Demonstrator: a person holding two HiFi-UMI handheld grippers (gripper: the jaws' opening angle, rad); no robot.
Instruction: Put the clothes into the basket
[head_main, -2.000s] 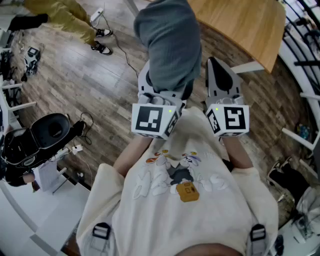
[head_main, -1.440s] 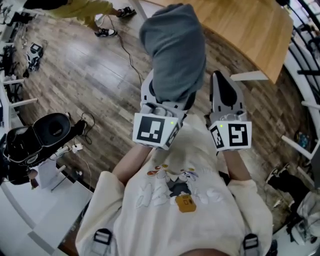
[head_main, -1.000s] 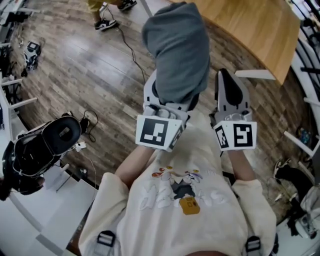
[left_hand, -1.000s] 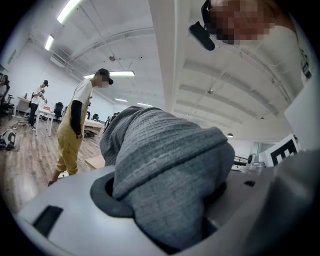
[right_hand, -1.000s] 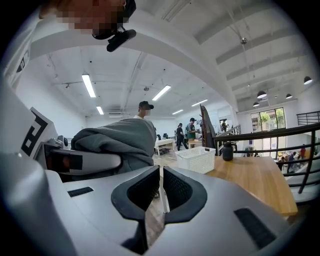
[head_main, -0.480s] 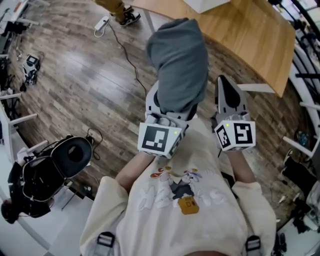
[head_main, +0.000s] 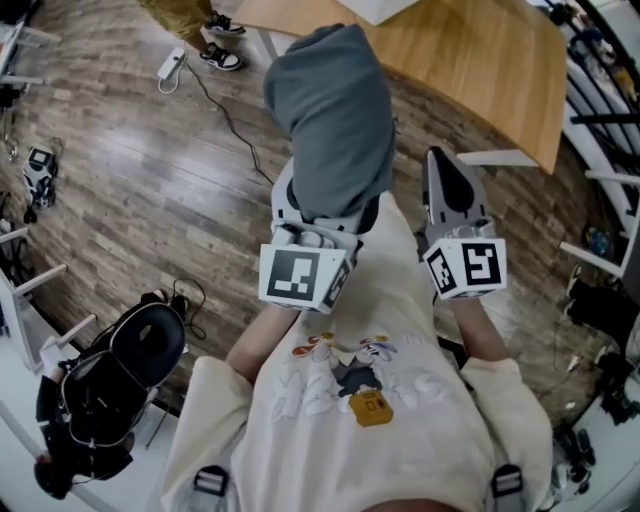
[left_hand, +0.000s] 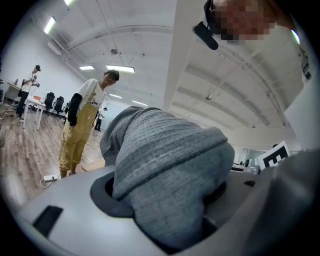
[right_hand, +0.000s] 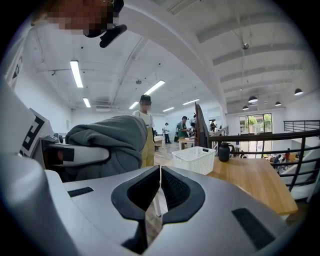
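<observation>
My left tool is clamped on the bundled grey garment, held high, I reckon, to clear the counter edge toward the basket. My right tool is closed and empty.

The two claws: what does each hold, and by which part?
Left claw grips the grey garment by a bunched fold; right claw is shut, empty.

Garment sat between the left gripper's jaws, left of the right gripper. Basket stood on the table ahead.
</observation>
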